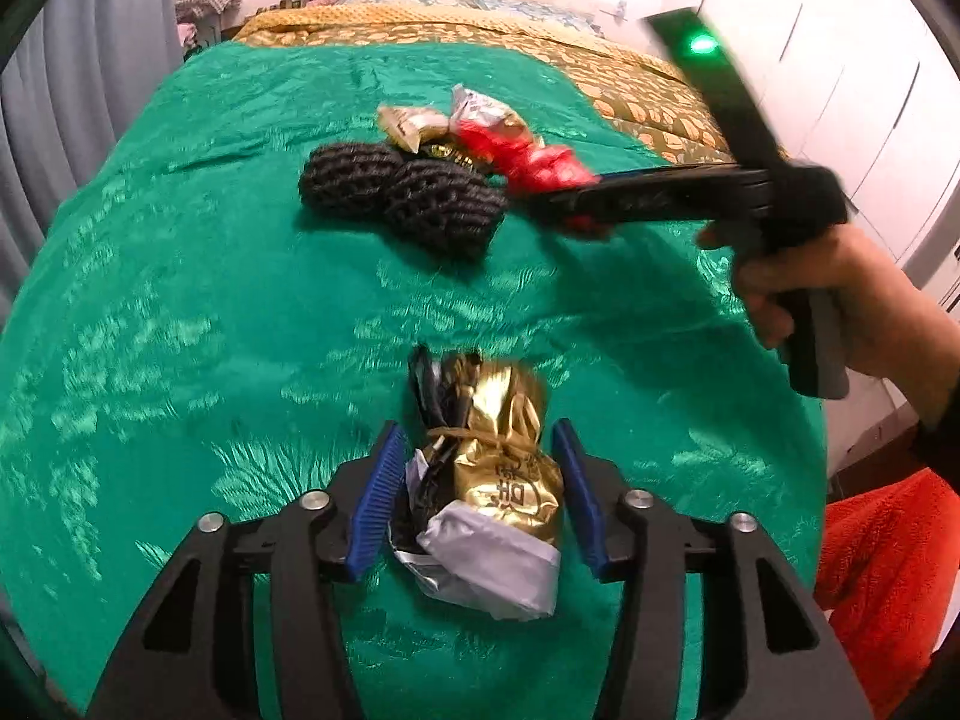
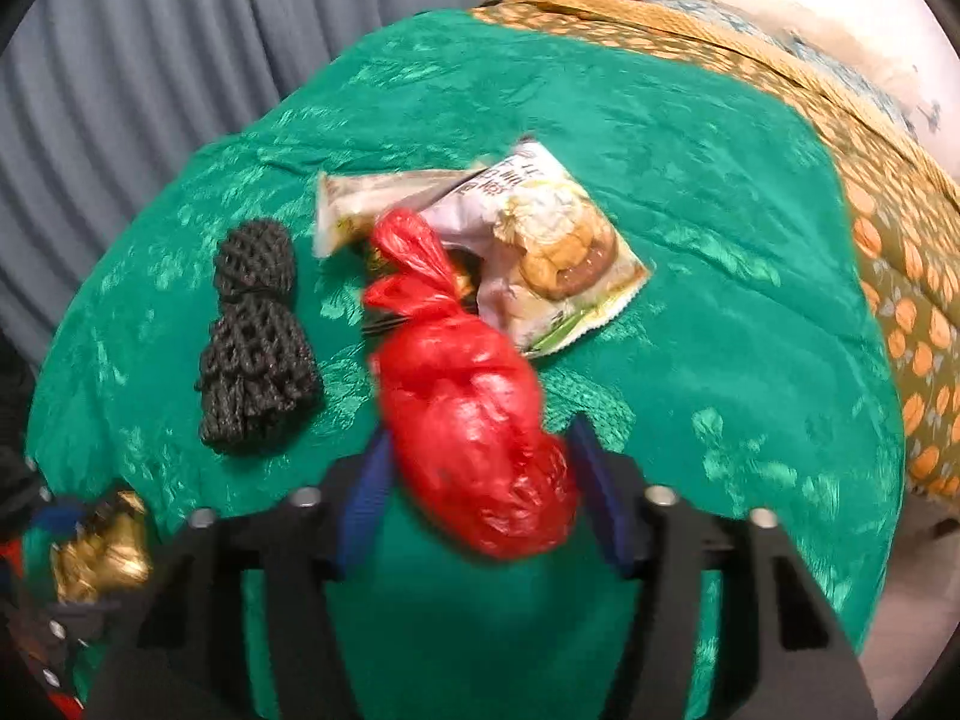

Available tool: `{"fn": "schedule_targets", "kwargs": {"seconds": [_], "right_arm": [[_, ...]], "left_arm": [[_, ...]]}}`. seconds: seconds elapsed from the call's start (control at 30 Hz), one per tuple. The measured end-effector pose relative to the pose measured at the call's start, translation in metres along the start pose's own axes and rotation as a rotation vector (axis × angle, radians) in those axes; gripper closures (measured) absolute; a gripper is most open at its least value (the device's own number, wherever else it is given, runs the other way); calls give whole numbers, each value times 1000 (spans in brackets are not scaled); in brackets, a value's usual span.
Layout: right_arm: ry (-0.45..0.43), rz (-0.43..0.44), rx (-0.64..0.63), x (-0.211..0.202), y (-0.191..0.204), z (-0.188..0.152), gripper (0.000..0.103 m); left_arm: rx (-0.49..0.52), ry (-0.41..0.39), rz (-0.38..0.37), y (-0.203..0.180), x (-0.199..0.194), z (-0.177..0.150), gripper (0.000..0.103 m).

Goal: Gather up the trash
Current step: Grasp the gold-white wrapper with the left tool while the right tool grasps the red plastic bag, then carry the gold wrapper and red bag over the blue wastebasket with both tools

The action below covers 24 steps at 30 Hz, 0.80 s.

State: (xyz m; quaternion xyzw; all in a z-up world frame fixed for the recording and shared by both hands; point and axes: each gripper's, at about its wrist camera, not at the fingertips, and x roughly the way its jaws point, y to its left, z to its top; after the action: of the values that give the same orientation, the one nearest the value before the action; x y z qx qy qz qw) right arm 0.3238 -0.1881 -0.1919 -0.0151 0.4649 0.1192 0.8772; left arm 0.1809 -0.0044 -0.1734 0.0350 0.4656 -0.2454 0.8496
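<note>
A green cover (image 1: pixel 180 252) lay over the bed, with a yellow patterned quilt (image 2: pixel 888 252) beyond it. On the cover sat a black mesh bundle (image 2: pixel 255 348), a printed snack packet (image 2: pixel 558 240) and a pale wrapper (image 2: pixel 372 198), close together near the far middle. The red bag (image 2: pixel 474 420), knotted at its top, sat between the pads of the right gripper (image 2: pixel 477 468), which pressed on both its sides and gripped it. A hand (image 1: pixel 840 294) held that gripper's handle. The gold wrapper (image 1: pixel 504 468), tied with a band, lay between the fingers of the left gripper (image 1: pixel 477 480); gaps showed on both sides, so that claw stood open around it.
</note>
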Motion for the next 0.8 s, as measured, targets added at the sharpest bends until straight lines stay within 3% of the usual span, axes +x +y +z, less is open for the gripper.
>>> {"fn": "schedule_targets", "kwargs": {"seconds": [0.1,0.2,0.43,0.5,0.67,0.73,0.8], "right_arm": [[-18,11,33,-30,1,-19,57],[3,-3,63,-63,5,-53,57],[53,-65,69,-88,23,-130,54],[49,-62,70,-87,22,-140,33],[25,-4,97,-96,15,-150,25],[27,1,86,-102,13,-148,25],[21,8,79,-106,13,-144,25]], "left_arm": [[-25,-17,5,3,5,1,24],[10,-15,30,-7,8,-1,12],[90,22,162,-25,20,-5,5],[88,25,152,-23,20,-5,5],[92,44,87,-16,14,-1,5],[58,-9,-5,-9,-2,0,5],[69,-42,-40,-6,-12,1,5]]}}
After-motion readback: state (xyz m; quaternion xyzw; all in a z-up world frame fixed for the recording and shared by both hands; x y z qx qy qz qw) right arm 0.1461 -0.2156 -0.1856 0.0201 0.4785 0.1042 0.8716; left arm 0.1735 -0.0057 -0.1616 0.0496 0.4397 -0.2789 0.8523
